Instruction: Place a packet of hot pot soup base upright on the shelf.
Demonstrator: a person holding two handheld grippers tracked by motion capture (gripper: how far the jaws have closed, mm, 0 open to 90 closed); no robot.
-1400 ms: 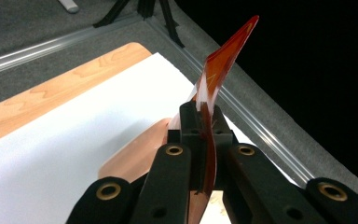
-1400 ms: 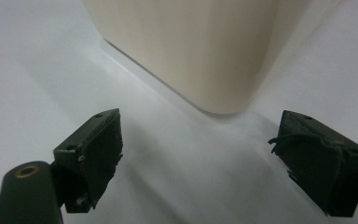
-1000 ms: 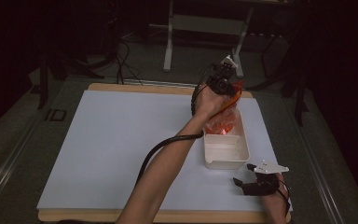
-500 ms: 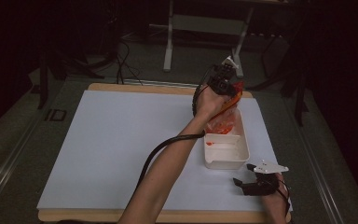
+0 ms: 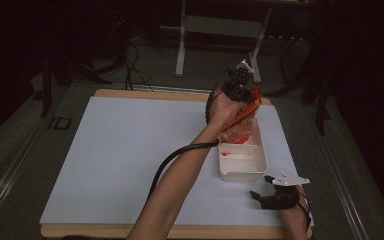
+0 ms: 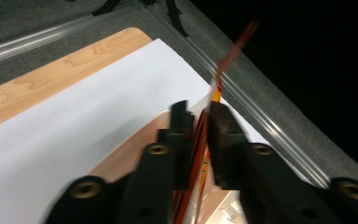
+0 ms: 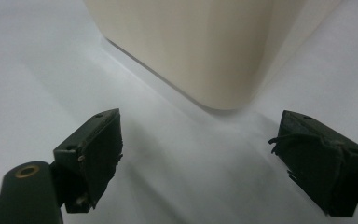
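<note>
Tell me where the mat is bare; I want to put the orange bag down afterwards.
The white mat lies bare from its left edge to the forearm. It is crowded on the right: the white tray, the left claw shut on the orange bag above the tray's far end, and the right claw, open, by the tray's near corner.

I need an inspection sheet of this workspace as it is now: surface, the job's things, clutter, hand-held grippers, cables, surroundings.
Surface: white sheet on a wooden board; no spills seen on the sheet.
Job's things: orange and clear bag held tilted over the far end of the white tray; orange bits inside the tray.
Clutter: nothing seen.
Hand-held grippers: left hand-held gripper is shut on the bag's edge above the tray; right hand-held gripper is open, low over the sheet facing the tray's near corner, apart from it.
Cables: black cable trails along the left forearm.
Surroundings: dark room, grey floor, a stand's white legs beyond the table, loose wires there.
</note>
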